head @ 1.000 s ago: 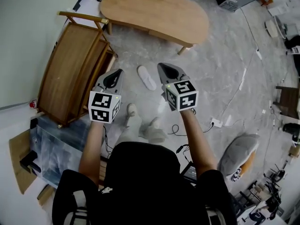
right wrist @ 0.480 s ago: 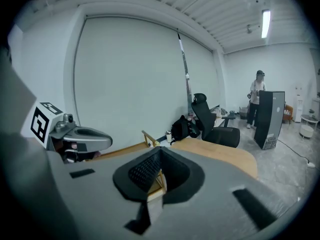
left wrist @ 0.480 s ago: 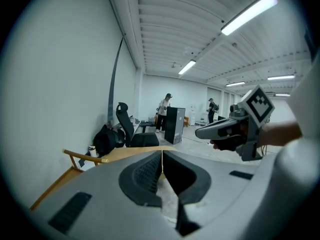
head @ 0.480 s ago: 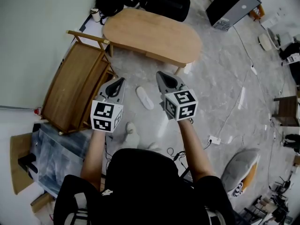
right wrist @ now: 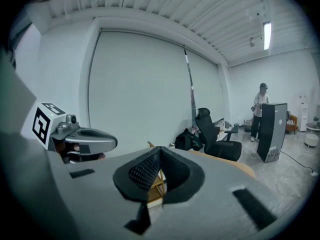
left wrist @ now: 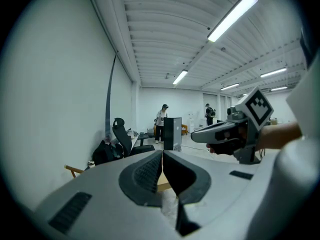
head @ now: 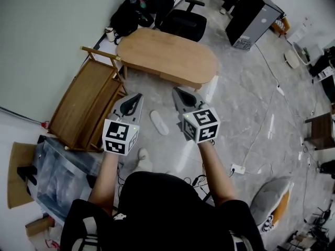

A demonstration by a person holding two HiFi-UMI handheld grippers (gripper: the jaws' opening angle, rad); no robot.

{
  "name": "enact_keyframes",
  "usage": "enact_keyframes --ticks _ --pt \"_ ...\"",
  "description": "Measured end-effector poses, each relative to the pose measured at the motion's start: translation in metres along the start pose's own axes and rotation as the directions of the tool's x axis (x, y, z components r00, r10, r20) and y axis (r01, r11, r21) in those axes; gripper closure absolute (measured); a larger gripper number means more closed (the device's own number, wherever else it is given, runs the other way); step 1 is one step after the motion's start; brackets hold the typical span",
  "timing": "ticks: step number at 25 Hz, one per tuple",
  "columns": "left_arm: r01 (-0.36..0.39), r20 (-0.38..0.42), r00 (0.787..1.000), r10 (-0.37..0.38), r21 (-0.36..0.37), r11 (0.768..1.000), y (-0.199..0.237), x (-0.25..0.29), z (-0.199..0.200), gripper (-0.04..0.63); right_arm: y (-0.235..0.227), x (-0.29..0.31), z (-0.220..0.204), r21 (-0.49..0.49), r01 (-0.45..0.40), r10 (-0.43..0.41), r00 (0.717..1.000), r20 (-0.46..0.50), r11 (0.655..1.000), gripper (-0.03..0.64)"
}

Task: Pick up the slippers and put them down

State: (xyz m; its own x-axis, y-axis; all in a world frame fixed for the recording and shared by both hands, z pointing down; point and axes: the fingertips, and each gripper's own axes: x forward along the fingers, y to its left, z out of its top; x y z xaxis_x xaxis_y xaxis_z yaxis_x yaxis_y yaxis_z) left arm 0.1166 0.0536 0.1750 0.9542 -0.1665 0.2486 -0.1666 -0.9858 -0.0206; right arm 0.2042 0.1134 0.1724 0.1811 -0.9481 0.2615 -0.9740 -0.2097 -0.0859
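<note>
With my left hand-held gripper [head: 137, 96] and right hand-held gripper [head: 176, 91] both closed on nothing and the slipper [head: 159, 122] lying on the floor [head: 246, 103] between them, I judge the pick-up not yet begun: next I must lower one, open it and straddle the slipper.

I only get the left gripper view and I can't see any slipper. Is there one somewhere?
Observer: Yes, the head view shows one white slipper lying on the grey floor.
Operator: Is a claw holding it?
Observer: No. It lies apart from both, seen between the left claw and the right claw.
Operator: Is the right claw open?
Observer: No, the right gripper view shows it shut with nothing in it.
</note>
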Motion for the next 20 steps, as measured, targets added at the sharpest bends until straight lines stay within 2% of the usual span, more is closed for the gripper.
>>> enact_keyframes --ticks 12,20 --pt "-0.021 0.098 0.995 0.014 0.071 0.997 -0.084 -0.059 0.041 0.588 0.031 -0.101 0.022 -0.039 -0.032 0.037 0.992 0.124 0.999 0.617" --pt "-0.036 0.144 0.989 0.026 0.072 0.997 -0.127 -0.091 0.054 0.588 0.044 -0.155 0.015 -0.047 -0.048 0.053 0.989 0.137 0.998 0.617"
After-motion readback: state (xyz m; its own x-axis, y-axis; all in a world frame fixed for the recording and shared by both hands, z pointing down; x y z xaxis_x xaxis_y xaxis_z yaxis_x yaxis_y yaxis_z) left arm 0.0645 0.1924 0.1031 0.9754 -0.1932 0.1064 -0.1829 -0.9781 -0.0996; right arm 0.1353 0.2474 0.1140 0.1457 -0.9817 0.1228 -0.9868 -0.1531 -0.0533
